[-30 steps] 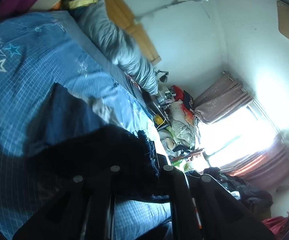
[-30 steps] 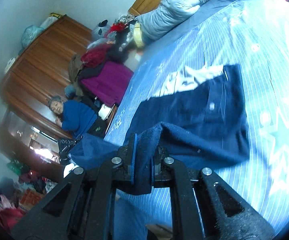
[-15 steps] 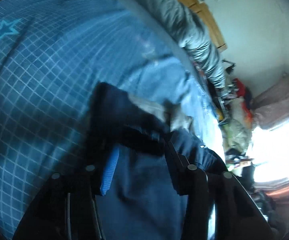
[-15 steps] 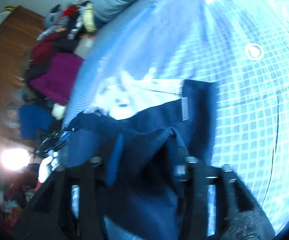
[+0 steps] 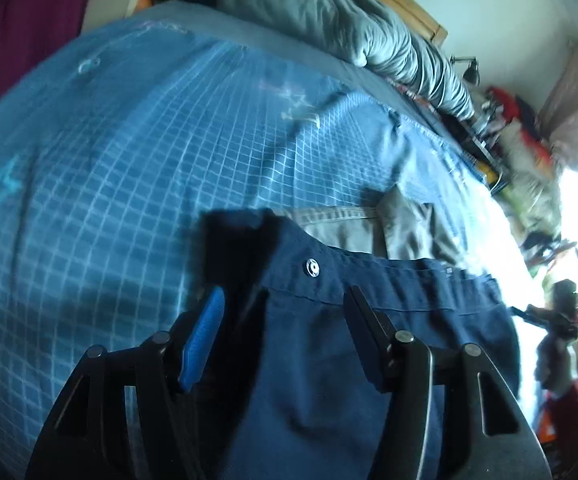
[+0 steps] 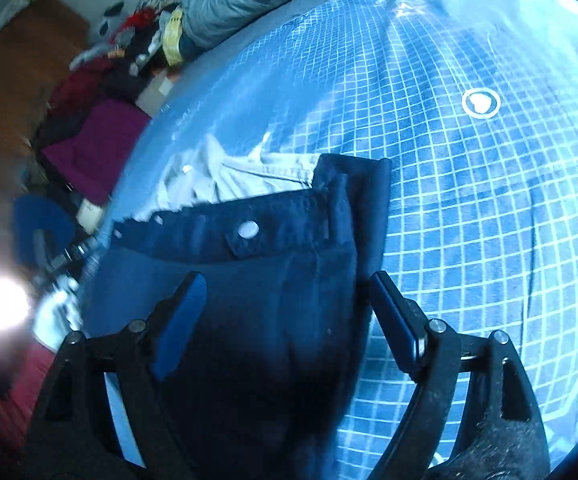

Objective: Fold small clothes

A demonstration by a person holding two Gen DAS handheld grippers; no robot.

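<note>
Navy shorts point(image 5: 369, 320) flat on bed point(image 5: 109, 200), waistband running across ahead of both spread, empty grippers: left gripper point(image 5: 285, 312) and right gripper point(image 6: 285, 296) over cloth, equally near.

Trousers point(image 5: 369, 360) lie flat on the bedsheet point(image 5: 109, 200), waistband at the far edge with a snap button point(image 5: 312, 269) on it, a second garment point(image 5: 389, 232) lying partly under and beyond that waistband. Left gripper point(image 5: 285, 336) sits over the near part of the trousers, fingers spread to either side of the cloth; right gripper point(image 6: 285, 316) likewise over the same trousers point(image 6: 269, 280), bedsheet point(image 6: 469, 200) to its right. Rolled duvet point(image 5: 349, 28) lies along the far edge of the bed, a headboard point(image 5: 401, 0) behind it, piled clothes point(image 6: 101, 112) off the bed's side.
</note>
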